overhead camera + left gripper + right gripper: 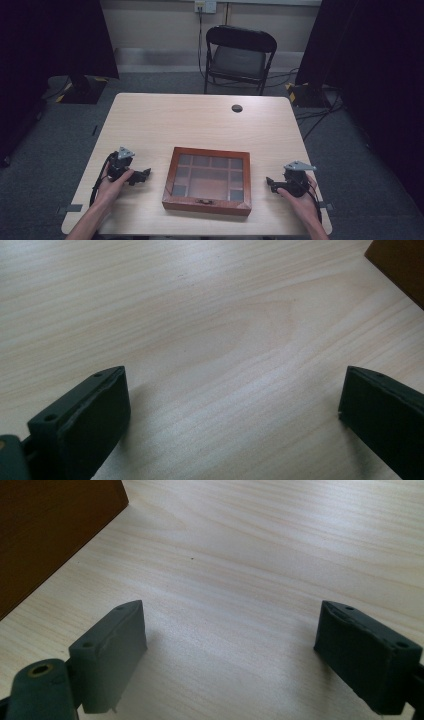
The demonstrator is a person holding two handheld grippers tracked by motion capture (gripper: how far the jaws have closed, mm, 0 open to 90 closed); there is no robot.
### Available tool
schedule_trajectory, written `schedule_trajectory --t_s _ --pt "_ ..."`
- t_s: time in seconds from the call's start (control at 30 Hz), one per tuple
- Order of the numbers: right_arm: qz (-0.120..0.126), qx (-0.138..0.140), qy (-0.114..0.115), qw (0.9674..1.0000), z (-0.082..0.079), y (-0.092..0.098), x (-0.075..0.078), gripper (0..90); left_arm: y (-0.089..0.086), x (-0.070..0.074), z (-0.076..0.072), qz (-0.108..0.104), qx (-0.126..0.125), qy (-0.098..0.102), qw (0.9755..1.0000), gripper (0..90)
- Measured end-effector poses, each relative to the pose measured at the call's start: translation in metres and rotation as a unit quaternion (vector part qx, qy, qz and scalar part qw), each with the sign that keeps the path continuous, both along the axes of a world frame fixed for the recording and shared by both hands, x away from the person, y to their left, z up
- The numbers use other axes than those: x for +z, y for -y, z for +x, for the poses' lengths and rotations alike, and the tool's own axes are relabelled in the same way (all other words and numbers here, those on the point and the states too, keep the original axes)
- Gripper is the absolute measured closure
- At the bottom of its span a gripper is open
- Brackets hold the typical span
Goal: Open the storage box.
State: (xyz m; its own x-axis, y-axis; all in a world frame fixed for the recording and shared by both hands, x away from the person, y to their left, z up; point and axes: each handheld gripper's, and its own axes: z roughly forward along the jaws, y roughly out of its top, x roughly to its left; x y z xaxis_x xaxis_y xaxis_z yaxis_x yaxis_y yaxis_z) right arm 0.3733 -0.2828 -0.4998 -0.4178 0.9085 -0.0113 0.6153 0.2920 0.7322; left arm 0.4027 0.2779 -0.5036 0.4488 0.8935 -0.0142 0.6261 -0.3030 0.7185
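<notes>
**Both tongs rest spread beside a closed wooden box**

A wooden box (208, 180) with a glass-panelled lid lies near the front edge of the pale wood surface (200, 120), its small clasp facing the person. Through the lid a grid of compartments shows; what is in them cannot be told.

The left tongs (146, 173) sit low on the surface just left of the box, held in the person's left hand (116, 182), and point toward the box's left side without touching it. In the left gripper view the jaws stand wide apart with bare wood between them, and a corner of the box (400, 265) shows at the upper right.

The right tongs (270, 182) lie to the right of the box, held in the right hand (300, 197), pointing at its right side, with a gap between. In the right gripper view the jaws are likewise released and grasp nothing; the box's side wall (50, 535) shows at the upper left.

A black folding chair (240, 55) stands beyond the far edge.
</notes>
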Motion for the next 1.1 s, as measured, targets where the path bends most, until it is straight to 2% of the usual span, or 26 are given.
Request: schedule_trajectory --t_s 0.27,0.4,0.43,0.5,0.6,0.77,0.9,0.93,1.03,1.1 --pt "0.004 0.006 -0.017 0.9998 0.000 0.001 0.007 20.9 0.000 0.000 0.000 0.001 0.000 0.000 1.0000 0.0" --pt "0.022 0.020 -0.016 0.9994 -0.003 -0.002 0.015 27.5 0.000 0.000 0.000 0.000 0.000 0.000 1.0000 0.0" --pt "0.026 0.025 -0.019 0.9992 -0.003 -0.003 0.017 31.9 0.000 0.000 0.000 0.002 0.001 0.000 1.0000 0.0" --pt "0.050 0.044 -0.023 0.9975 -0.004 -0.005 0.025 34.4 0.000 0.000 0.000 0.001 0.001 0.000 1.0000 0.0" --pt "0.064 0.058 -0.020 0.9961 -0.006 -0.009 0.032 38.0 0.000 0.000 0.000 0.001 0.001 0.000 1.0000 0.0" --pt "0.087 0.090 -0.019 0.9920 -0.010 -0.018 0.042 44.4 0.000 0.000 0.000 0.000 0.000 0.000 1.0000 0.0" --pt "0.096 0.119 -0.019 0.9880 -0.017 -0.030 0.050 49.4 0.000 0.000 0.000 0.000 0.000 0.000 1.0000 0.0" --pt "0.101 0.132 -0.016 0.9859 -0.018 -0.034 0.052 51.9 0.000 0.000 0.000 0.001 0.001 0.000 1.0000 0.0" --pt "0.099 0.153 -0.008 0.9832 -0.023 -0.043 0.060 53.6 0.000 0.000 0.000 0.000 0.000 0.000 1.0000 0.0" --pt "0.111 0.168 -0.004 0.9795 -0.027 -0.050 0.068 54.7 0.000 0.000 0.000 0.001 0.001 0.000 1.0000 0.0"
